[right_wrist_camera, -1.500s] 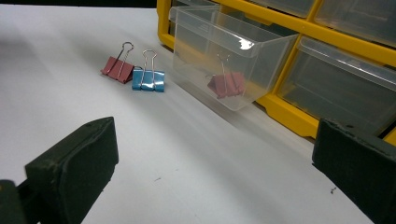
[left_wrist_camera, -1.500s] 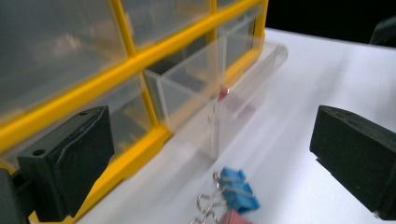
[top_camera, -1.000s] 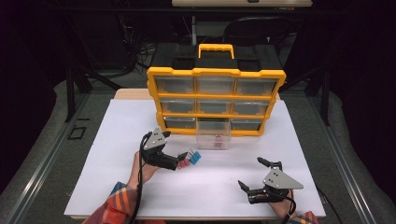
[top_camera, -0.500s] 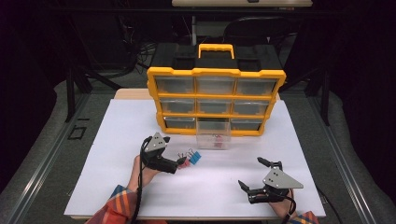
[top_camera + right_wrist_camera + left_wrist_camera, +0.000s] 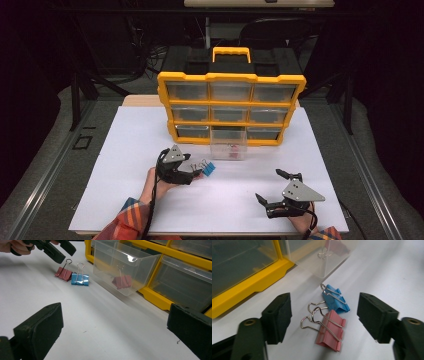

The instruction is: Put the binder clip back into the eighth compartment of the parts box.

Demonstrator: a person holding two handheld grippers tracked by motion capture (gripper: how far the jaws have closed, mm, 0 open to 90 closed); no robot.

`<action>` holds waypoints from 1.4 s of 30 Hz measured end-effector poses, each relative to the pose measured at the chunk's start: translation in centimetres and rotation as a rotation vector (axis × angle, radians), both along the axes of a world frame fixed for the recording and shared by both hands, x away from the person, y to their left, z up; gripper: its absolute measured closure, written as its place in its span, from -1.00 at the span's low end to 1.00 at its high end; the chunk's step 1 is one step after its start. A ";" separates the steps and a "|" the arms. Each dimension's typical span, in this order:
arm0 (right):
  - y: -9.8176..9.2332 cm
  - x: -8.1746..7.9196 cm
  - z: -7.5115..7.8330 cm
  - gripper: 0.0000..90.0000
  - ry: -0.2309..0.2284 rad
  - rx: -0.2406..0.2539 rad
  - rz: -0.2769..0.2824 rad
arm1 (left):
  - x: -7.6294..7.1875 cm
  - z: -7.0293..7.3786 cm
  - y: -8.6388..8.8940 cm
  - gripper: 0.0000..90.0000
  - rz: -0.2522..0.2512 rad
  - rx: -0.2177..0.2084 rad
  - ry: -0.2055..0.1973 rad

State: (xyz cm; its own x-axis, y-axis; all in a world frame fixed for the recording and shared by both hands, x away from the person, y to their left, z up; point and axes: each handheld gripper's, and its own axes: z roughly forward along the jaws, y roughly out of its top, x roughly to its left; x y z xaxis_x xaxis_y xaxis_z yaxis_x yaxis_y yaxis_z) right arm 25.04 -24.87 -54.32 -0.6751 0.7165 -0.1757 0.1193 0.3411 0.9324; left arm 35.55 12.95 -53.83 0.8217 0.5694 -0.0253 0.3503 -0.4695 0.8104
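Left gripper [image 5: 324,315] spread wide over pink clip [image 5: 330,332] w/ blue clip [image 5: 335,298] touching: both could be caught. Right gripper [image 5: 115,335] also spread, idle.

The white-topped table [image 5: 125,200] carries a yellow plastic drawer organizer [image 5: 231,107], a clear plastic drawer [image 5: 229,151], a blue binder clip [image 5: 335,298] and a pink binder clip [image 5: 330,331] touching each other.
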 end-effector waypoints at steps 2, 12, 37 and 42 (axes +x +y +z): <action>0.0 0.0 0.0 -1.00 0.001 0.001 0.004 | 0.0 -0.1 0.1 -0.24 0.004 0.005 0.000; 0.5 0.5 0.0 -1.00 0.002 -0.011 0.025 | 0.1 -1.1 0.7 0.18 0.002 -0.034 0.034; 0.4 0.2 0.0 -1.00 0.007 -0.021 0.023 | 1.0 -1.9 0.2 0.53 -0.046 -0.017 0.077; 0.7 0.3 -0.1 -1.00 0.006 -0.025 0.030 | 0.9 -1.7 0.6 0.69 -0.055 -0.064 0.090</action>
State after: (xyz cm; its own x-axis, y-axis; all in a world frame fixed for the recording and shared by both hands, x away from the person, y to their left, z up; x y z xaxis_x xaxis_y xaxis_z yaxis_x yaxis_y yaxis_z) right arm 25.37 -24.20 -54.38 -0.6973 0.6914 -0.1889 0.1146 0.3677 0.9229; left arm 36.41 13.58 -55.57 0.8443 0.5185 -0.1350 0.3982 -0.4386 0.8056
